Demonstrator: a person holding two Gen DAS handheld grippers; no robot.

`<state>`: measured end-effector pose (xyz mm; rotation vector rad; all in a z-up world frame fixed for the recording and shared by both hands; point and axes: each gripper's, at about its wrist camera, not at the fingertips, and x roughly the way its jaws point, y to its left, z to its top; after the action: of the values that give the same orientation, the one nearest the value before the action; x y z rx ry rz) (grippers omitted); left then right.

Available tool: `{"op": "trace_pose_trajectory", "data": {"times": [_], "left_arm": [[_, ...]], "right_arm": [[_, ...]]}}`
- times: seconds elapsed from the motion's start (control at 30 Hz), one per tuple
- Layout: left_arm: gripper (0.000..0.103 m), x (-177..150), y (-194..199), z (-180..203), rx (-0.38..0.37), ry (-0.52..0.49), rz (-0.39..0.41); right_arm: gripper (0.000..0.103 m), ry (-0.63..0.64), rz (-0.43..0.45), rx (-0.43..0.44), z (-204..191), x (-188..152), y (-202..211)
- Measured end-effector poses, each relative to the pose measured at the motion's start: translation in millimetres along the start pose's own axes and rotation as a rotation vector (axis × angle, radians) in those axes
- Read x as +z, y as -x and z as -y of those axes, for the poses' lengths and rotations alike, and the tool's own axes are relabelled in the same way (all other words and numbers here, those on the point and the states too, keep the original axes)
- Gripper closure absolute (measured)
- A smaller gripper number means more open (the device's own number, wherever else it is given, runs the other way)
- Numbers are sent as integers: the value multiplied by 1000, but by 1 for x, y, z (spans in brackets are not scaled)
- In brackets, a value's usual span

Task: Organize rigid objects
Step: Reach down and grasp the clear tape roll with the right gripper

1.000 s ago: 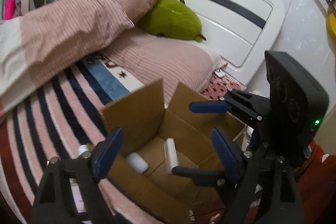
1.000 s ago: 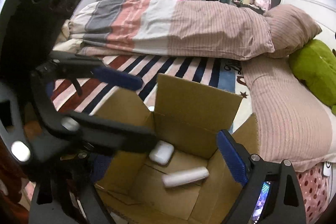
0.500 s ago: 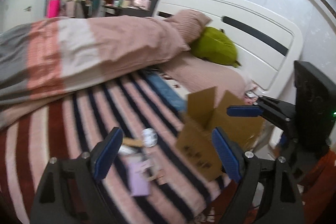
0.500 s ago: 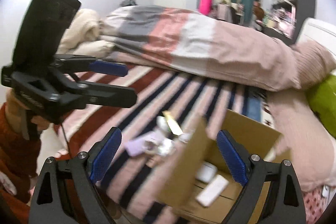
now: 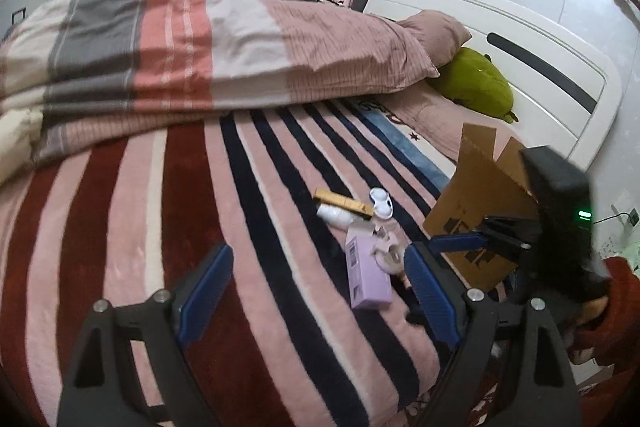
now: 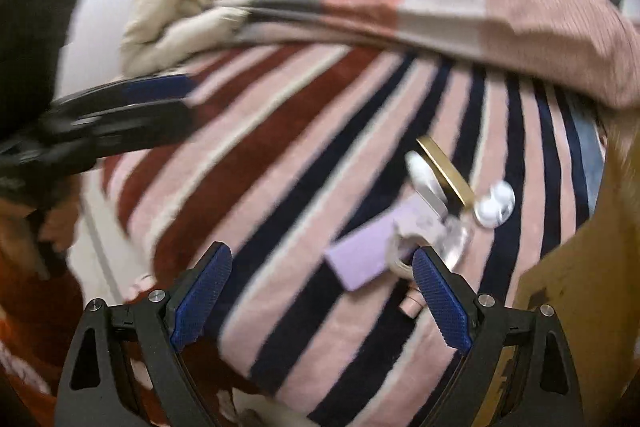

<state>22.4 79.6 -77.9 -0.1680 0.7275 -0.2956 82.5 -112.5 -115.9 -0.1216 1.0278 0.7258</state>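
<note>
A small pile of objects lies on the striped blanket: a lilac box (image 5: 365, 273) (image 6: 366, 254), a gold bar-shaped box (image 5: 344, 203) (image 6: 444, 173), a white round case (image 5: 381, 202) (image 6: 495, 203), a white bottle (image 5: 333, 215) and a tape roll (image 5: 387, 255) (image 6: 400, 253). An open cardboard box (image 5: 478, 205) (image 6: 592, 247) stands to their right. My left gripper (image 5: 316, 301) is open and empty, above the blanket left of the pile. My right gripper (image 6: 320, 301) is open and empty, near the lilac box; it also shows in the left wrist view (image 5: 460, 241).
A folded striped duvet (image 5: 200, 55) lies across the bed behind the pile. A pink pillow (image 5: 436, 35), a green plush (image 5: 476, 83) and the white headboard (image 5: 520, 47) are at the right. A small pink tube (image 6: 412, 305) lies by the right finger.
Both grippers have pulled back from over the cardboard box and swung left. The views now face the pile on the blanket, with the box at the right edge.
</note>
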Motion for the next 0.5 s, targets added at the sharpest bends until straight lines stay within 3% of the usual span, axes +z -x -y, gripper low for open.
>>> {"op": "trace_pose_trajectory", "data": {"times": [0.13,0.23,0.33,0.4,0.5], "left_arm": [[18,-7,-15,-6,-22,14,-25],[18,-10,-24,-8,-31,23,-39],[18,-10,-29,-9,-35,27,-46],[18,-9,-30,-9,-37,29,-46],[18,-8,-29,-7,-45,30,-46]], "right_arm": [[14,-58,-13,-76,24,-7,-19],[33,-90,-30,-85,35,-7,-27],[45,-81,-31,-111,35,-7,-30],[66,-60,-35,-139,31,-4,-32],[66,-36,-44,-152,26,-4,-33]]}}
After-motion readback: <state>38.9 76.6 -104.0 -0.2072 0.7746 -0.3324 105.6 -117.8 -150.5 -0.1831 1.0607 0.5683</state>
